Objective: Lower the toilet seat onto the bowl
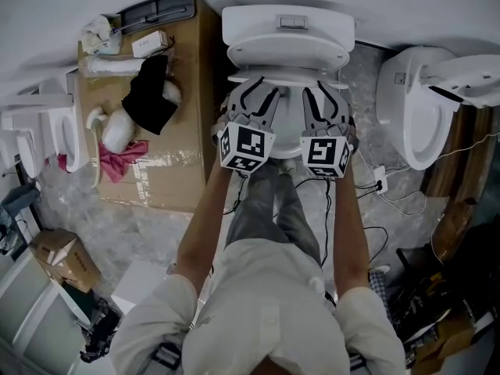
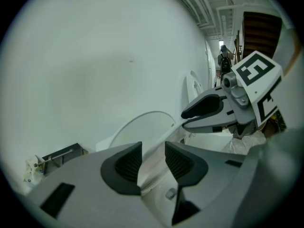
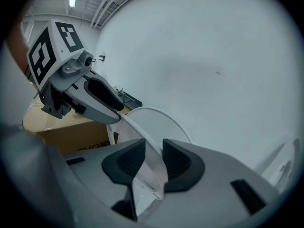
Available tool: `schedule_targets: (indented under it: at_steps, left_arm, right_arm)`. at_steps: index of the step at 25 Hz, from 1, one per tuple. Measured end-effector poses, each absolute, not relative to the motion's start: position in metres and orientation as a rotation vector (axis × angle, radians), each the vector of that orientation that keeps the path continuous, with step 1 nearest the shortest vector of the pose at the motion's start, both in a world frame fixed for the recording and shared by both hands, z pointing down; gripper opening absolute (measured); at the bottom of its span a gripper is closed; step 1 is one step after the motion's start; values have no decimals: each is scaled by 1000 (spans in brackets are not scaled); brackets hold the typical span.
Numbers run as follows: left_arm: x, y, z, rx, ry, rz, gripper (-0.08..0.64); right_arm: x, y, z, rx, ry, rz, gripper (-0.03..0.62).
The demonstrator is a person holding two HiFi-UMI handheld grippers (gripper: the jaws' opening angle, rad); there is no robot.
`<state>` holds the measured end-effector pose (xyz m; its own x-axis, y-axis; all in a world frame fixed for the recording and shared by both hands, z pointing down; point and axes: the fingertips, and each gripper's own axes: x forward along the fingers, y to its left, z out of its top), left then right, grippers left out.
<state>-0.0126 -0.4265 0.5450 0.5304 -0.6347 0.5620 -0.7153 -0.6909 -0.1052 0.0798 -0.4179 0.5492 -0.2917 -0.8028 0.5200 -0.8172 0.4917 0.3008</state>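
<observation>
Here, right gripper (image 3: 153,158) clamps the raised toilet seat (image 3: 137,129) rim.

Overhead, two close toilet seat (image 3: 133,130) views

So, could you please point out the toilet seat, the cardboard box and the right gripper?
toilet seat (image 3: 148,175), right gripper view, rim between the jaws.
cardboard box (image 1: 194,127), head view, bare top face.
right gripper (image 3: 153,148), right gripper view, midway between its fingertips.
</observation>
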Motion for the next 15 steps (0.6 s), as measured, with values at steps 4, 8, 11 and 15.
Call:
schedule_targets:
  at_steps: [4, 8, 11, 15]
  left_arm:
    - [-13, -415, 548, 2621, -1169, 886, 164]
    - [-14, -402, 551, 2614, -1168, 896, 164]
    - [-14, -390, 555, 2616, -1139, 897, 164]
    - [-13, -375, 560, 2613, -1116, 898, 169]
  right_arm:
    - [79, -402, 552, 1314, -2118, 32, 121]
    - [77, -388, 555, 1299, -2119, 35, 123]
    - [76, -377, 559, 1282, -2121, 38, 123]
    - [76, -361, 564, 1258, -2127, 37, 123]
